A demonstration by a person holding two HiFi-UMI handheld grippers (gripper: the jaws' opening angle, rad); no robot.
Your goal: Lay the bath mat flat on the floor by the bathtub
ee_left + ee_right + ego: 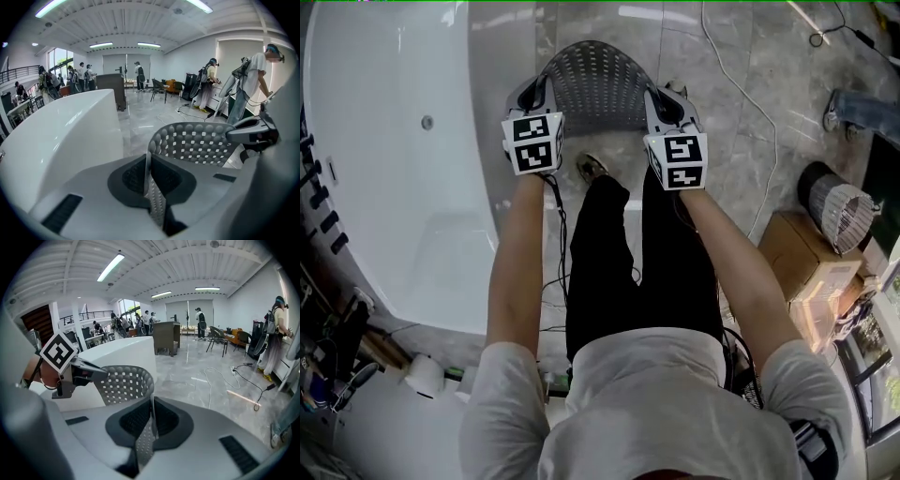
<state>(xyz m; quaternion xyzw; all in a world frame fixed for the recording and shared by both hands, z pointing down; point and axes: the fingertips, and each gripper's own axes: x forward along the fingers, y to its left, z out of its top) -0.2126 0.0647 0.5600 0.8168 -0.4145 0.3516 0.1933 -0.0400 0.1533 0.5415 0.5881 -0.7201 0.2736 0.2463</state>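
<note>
Head view: left claw, right claw clamp mat edge beside bathtub.

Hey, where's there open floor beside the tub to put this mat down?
The floor between the bathtub and the white cable is bare, right under the hanging bath mat. Past the cable it's crowded: a cardboard box and a fan.

Glossy grey marble floor, white ribbed ceiling with strip lights — chairs and windows far back.
</note>
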